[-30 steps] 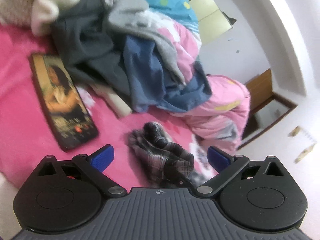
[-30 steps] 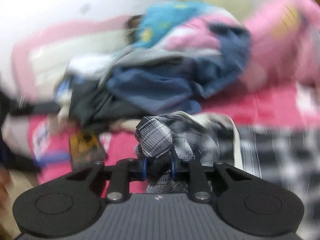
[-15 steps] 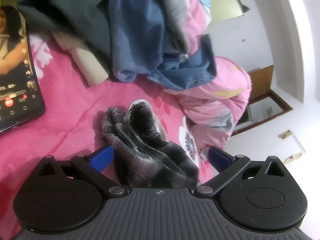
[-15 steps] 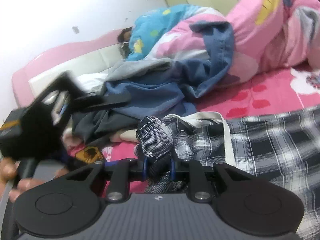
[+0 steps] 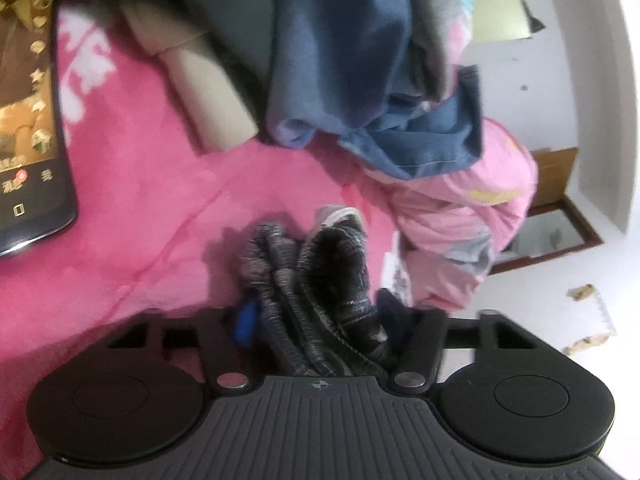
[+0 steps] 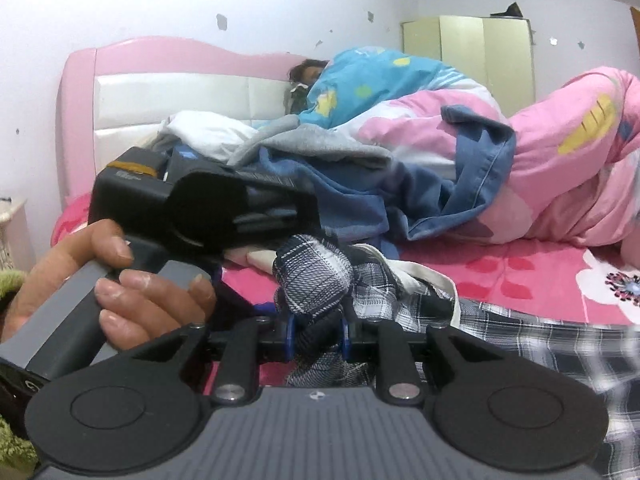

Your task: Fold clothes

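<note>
The plaid shirt [image 6: 520,344] lies on the pink bedsheet [image 6: 532,276], its checked cloth spreading off to the right while 1 bunched end rises in a knot near the front. The right gripper [image 6: 317,338] has its jaws clamped on that knot, blue pads pressed into the fabric from both sides. A pale inner band of the shirt loops up just behind the grip.

Seen from the left wrist, the same dark plaid shirt [image 5: 320,276] stands up in folds between the blue fingers of the left gripper [image 5: 316,316]. Its jaws are drawn in around the cloth, though the picture is blurred and I cannot tell whether they fully pinch it. From the right wrist view the left gripper's black body sits just left of the knot, with the person's left hand [image 6: 120,288] wrapped round its grey handle.

Behind the shirt, a heap of clothes [image 6: 328,184] in blue, grey and white is piled on the bed, touching a pink quilt [image 6: 568,184] to the right. A blue patterned quilt [image 6: 372,80] lies against the pink headboard [image 6: 160,64]. A phone [image 5: 28,120] with a lit screen rests on the sheet, well left of the shirt. A pale yellow wardrobe [image 6: 468,48] stands by the far wall.
</note>
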`<state>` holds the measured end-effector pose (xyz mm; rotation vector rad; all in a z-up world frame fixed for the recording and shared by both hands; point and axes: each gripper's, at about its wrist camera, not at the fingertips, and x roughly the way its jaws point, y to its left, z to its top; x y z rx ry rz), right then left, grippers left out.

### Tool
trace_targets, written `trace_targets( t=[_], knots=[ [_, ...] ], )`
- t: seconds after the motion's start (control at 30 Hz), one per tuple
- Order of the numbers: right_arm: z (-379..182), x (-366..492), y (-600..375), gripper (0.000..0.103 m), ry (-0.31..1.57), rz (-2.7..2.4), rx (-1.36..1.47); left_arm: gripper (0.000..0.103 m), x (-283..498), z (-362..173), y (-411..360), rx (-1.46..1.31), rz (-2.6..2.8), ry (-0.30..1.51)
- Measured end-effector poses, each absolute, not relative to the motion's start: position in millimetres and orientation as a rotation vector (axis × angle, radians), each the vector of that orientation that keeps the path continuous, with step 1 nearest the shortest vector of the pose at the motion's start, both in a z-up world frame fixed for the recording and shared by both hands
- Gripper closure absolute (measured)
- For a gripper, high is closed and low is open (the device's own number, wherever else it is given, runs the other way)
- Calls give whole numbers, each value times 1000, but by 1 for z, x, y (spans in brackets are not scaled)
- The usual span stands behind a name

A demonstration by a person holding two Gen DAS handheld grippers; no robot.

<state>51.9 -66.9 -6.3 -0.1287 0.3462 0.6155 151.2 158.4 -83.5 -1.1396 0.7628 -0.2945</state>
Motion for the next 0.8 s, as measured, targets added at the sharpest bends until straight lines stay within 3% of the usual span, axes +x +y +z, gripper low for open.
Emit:
trace_targets(
  t=[0.1,0.2,0.8],
  knots=[
    [-6,50,-60,80,344,610,-175,73,150,-82,158,-1150,-265,757],
    [-2,48,-54,80,328,617,-216,78,147,-73,158,-1128,-245,725],
    [45,32,-21,82,267,736,-287,82,120,-49,191,-1279,-278,565]
  ],
)
